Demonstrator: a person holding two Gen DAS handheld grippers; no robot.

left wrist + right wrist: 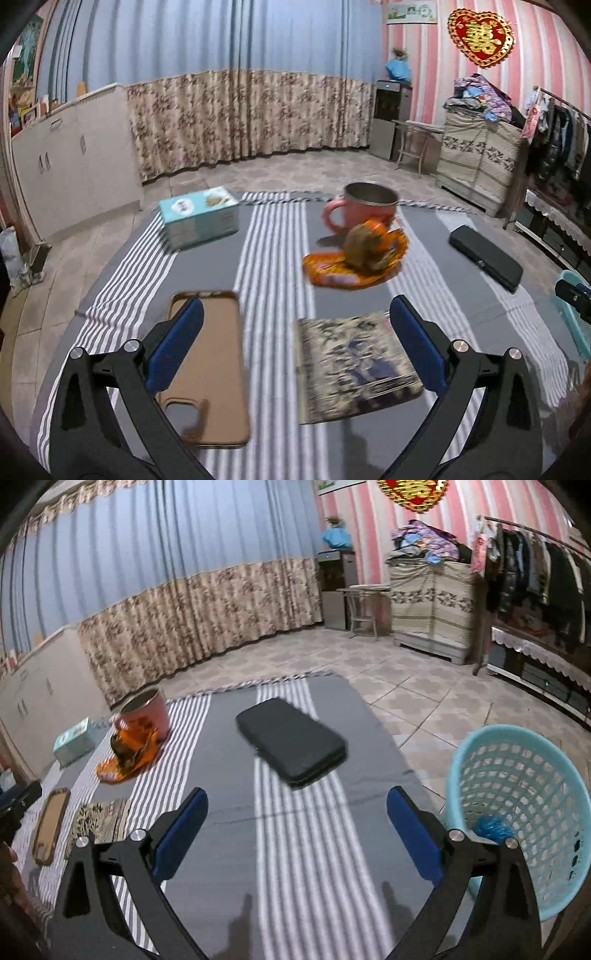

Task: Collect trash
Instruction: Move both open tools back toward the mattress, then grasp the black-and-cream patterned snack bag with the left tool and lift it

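Crumpled orange wrapper (356,258), glossy and creased, lies on the striped grey cloth (273,251) just before a pink metal-lined mug (364,212), near a teal box (199,216), tan phone case (210,369), patterned booklet (354,365) and black case (291,742). The perforated turquoise basket (517,805) beside the table holds a blue scrap (489,827). Left gripper (295,325) and right gripper (297,808) both hover with fingers spread wide, holding nothing.

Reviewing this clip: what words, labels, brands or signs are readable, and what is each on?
"囍": gold character on the red heart ornament on the wall.
Teal box: print too blurred to read.
Orange wrapper: blurred, unreadable.
Patterned booklet: no legible text.
Wall poster: too small.
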